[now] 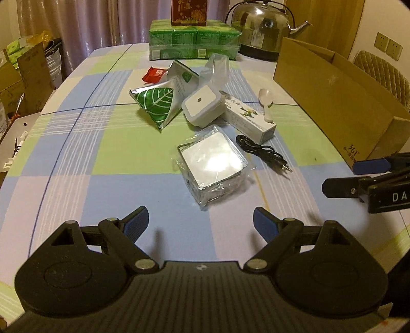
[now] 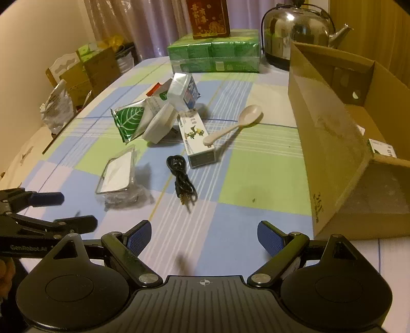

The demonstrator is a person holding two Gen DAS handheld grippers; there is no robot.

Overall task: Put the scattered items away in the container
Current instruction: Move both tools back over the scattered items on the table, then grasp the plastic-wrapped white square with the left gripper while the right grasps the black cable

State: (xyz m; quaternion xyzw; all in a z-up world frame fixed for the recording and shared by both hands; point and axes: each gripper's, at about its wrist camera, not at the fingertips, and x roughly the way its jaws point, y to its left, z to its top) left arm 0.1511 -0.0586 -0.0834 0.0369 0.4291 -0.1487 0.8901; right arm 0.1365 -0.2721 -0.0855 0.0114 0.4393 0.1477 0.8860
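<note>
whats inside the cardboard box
In the right wrist view the cardboard box holds one small white and green packet near its front right. Part of the bare floor shows. The near wall hides the rest, so more items may sit there.

A steel kettle (image 2: 298, 33) stands beside green packs (image 2: 214, 52) bearing 1 red box (image 2: 208, 18).

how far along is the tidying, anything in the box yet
Barely started. The cardboard box holds one small item at its far end. Nothing is in hand: the left gripper and right gripper are both open and empty. Still on the table: the spoon, black cable, long carton, leaf-print pouch, white square device and plastic-wrapped box.
</note>
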